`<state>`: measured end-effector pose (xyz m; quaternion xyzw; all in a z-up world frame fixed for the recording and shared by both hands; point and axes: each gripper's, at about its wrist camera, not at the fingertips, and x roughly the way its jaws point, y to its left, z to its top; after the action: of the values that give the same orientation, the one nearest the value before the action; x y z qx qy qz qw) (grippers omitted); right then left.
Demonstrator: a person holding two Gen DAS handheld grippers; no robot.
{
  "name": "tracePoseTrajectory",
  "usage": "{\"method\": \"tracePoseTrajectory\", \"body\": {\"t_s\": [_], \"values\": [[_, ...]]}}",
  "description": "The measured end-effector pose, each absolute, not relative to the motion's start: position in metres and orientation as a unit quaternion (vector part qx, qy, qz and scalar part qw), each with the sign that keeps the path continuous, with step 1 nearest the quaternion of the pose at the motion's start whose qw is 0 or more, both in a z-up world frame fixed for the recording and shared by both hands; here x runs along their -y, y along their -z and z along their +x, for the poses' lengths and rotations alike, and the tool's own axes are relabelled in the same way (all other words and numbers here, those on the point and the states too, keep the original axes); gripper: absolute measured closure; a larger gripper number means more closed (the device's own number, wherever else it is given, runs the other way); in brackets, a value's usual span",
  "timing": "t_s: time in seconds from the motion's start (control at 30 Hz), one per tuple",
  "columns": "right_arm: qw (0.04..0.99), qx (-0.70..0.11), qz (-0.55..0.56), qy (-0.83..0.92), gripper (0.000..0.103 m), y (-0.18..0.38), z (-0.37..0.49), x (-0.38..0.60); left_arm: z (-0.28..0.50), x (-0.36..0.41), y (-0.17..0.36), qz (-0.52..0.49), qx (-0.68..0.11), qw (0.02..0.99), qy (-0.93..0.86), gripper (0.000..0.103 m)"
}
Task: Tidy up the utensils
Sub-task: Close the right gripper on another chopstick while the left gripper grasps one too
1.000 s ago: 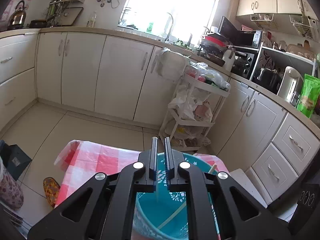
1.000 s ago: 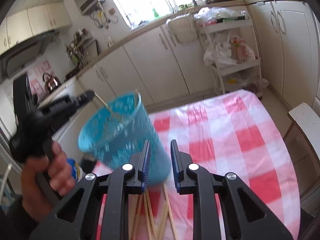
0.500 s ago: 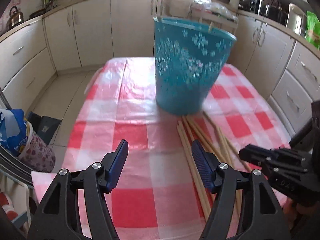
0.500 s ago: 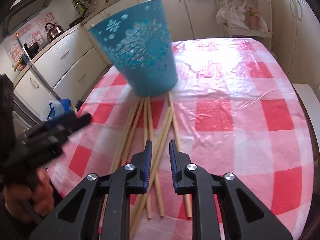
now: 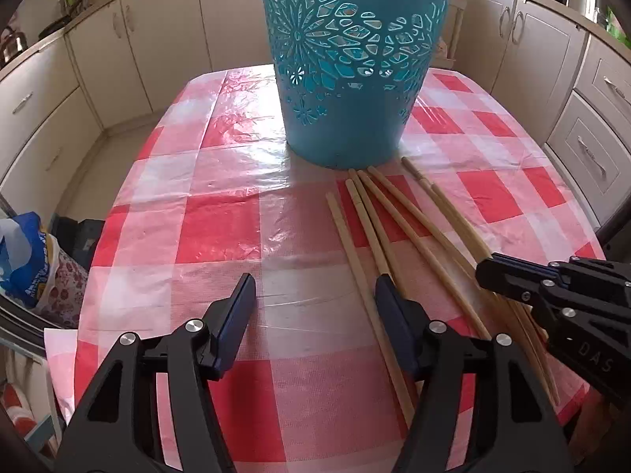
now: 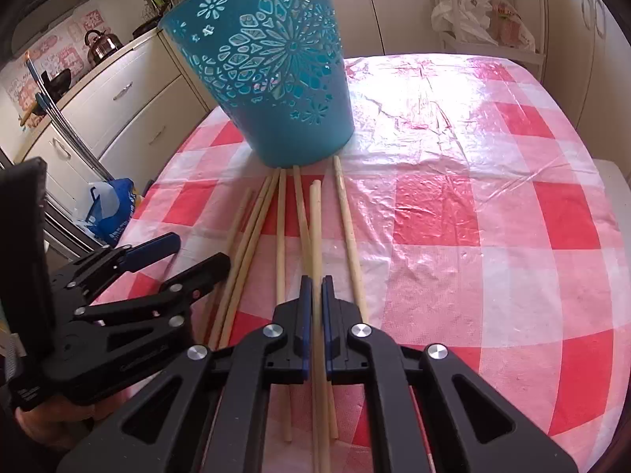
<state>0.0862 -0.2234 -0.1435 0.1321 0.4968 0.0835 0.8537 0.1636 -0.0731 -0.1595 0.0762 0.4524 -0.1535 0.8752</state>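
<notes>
A teal cut-out basket (image 5: 347, 79) (image 6: 276, 79) stands upright on the red-and-white checked tablecloth (image 5: 221, 228). Several wooden chopsticks (image 5: 394, 213) (image 6: 280, 216) lie fanned out in front of it. My left gripper (image 5: 315, 282) (image 6: 197, 252) hovers low over the cloth. Its jaws are wide apart and closing, holding nothing, and the leftmost chopstick runs under its right finger (image 5: 388, 295). My right gripper (image 6: 315, 282) (image 5: 479, 270) is shut on one chopstick (image 6: 314, 228), which still lies on the table among the others.
Cream kitchen cabinets (image 5: 130, 39) ring the table. A blue-and-white bag (image 5: 23, 256) sits on the floor at the left. A white trolley with bags (image 6: 481, 19) stands behind the table, and a white stool (image 6: 607, 173) beside its right edge.
The left gripper let go of the raised basket, which now stands on the table, then opened and dropped low. The right gripper sank to the chopsticks and shut on one.
</notes>
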Motion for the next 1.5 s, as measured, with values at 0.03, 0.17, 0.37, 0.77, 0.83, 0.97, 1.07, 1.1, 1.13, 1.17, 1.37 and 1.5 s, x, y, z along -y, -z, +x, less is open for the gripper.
{"method": "tracePoseTrajectory", "body": {"t_s": [0.03,0.17,0.37,0.77,0.83,0.97,1.07,1.1,1.13,1.17,1.37,1.5], "values": [[0.854,-0.496,0.135,-0.083,0.097,0.142,0.086,0.224,0.164,0.074,0.159,0.079,-0.452,0.875,0.153,0.047],[0.853,-0.493,0.150,-0.084,0.097,0.139,0.084,0.230,0.169,0.071,0.158,0.075,-0.454,0.873,0.160,0.064],[0.836,-0.489,0.220,-0.113,0.097,0.136,0.083,0.245,0.183,0.053,0.155,0.035,-0.474,0.860,0.184,0.087],[0.808,-0.505,0.273,-0.132,0.097,0.150,0.085,0.260,0.198,0.046,0.154,0.050,-0.498,0.827,0.255,0.089],[0.808,-0.506,0.273,-0.130,0.097,0.151,0.085,0.260,0.202,0.044,0.153,0.050,-0.501,0.829,0.241,0.077],[0.816,-0.498,0.264,-0.126,0.097,0.149,0.083,0.257,0.209,0.044,0.154,0.057,-0.501,0.839,0.204,0.059],[0.826,-0.487,0.255,-0.123,0.097,0.143,0.081,0.255,0.213,0.051,0.156,0.069,-0.495,0.846,0.183,0.058],[0.830,-0.483,0.252,-0.122,0.097,0.140,0.080,0.254,0.214,0.055,0.158,0.077,-0.489,0.850,0.178,0.058],[0.832,-0.479,0.251,-0.121,0.097,0.138,0.079,0.254,0.215,0.059,0.158,0.086,-0.484,0.853,0.175,0.065],[0.833,-0.477,0.251,-0.122,0.097,0.136,0.079,0.255,0.214,0.062,0.159,0.095,-0.478,0.856,0.173,0.081],[0.832,-0.480,0.244,-0.132,0.097,0.129,0.078,0.254,0.210,0.059,0.155,0.067,-0.486,0.846,0.209,0.098],[0.807,-0.507,0.262,-0.151,0.097,0.141,0.081,0.254,0.200,0.045,0.150,0.027,-0.485,0.846,0.220,0.098]]}}
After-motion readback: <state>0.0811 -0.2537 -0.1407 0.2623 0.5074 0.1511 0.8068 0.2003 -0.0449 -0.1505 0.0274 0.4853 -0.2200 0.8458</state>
